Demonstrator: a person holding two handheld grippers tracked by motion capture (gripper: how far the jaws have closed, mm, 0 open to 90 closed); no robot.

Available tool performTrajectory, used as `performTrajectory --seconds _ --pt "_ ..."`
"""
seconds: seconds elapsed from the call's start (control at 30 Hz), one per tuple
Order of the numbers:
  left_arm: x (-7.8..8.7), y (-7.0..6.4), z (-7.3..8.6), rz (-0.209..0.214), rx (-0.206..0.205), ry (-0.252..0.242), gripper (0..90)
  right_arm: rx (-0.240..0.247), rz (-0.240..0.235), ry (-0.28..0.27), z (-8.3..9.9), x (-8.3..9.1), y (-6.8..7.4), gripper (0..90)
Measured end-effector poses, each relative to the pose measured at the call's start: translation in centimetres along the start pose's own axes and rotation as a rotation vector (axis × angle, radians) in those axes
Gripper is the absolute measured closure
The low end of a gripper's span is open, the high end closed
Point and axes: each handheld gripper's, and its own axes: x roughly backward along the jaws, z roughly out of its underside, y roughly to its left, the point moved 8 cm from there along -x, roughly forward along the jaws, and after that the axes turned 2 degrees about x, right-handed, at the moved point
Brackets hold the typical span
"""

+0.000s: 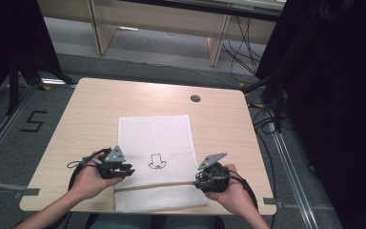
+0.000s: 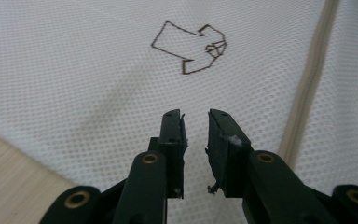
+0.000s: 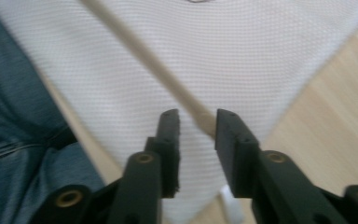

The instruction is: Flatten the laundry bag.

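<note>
cloth [image 1: 155,138] flat at table's [image 1: 90,102] near edge, hanging over | left gripper [image 1: 121,169], right gripper [image 1: 201,177]: jaws parted, empty, at its side edges | risk: uneven pinches would skew it; mesh may slip

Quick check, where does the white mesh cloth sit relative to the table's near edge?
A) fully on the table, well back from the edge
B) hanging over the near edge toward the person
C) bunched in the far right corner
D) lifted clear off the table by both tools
B: in the high view the white mesh cloth runs past the near edge of the table, between the left tool and right tool.
</note>
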Motion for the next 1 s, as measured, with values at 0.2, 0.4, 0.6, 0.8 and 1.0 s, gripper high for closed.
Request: performTrajectory --seconds 0.2,0.4,0.6,0.8,1.0 --pt "-1.0 -2.1 -0.1 0.06 -0.034 0.026 74.8 -0.04 -0.001 0.065 0.4 -1.5 -2.2 87.6" --pt "-1.5 -4.3 -0.2 0.12 -0.064 0.042 75.2 -0.071 0.019 0.098 0.1 -3.1 -3.5 90.0" --pt "-2.5 -6.2 0.3 0.133 -0.208 0.124 77.0 -0.058 0.015 0.137 0.2 -4.7 -3.7 90.0" --pt "-3.2 -5.8 0.9 0.13 -0.204 0.148 81.3 -0.063 0.004 0.146 0.5 -5.1 -3.6 90.0" --pt "-3.2 -5.2 0.9 0.078 -0.196 0.144 82.1 -0.069 -0.014 0.157 0.6 -5.5 -3.0 90.0"
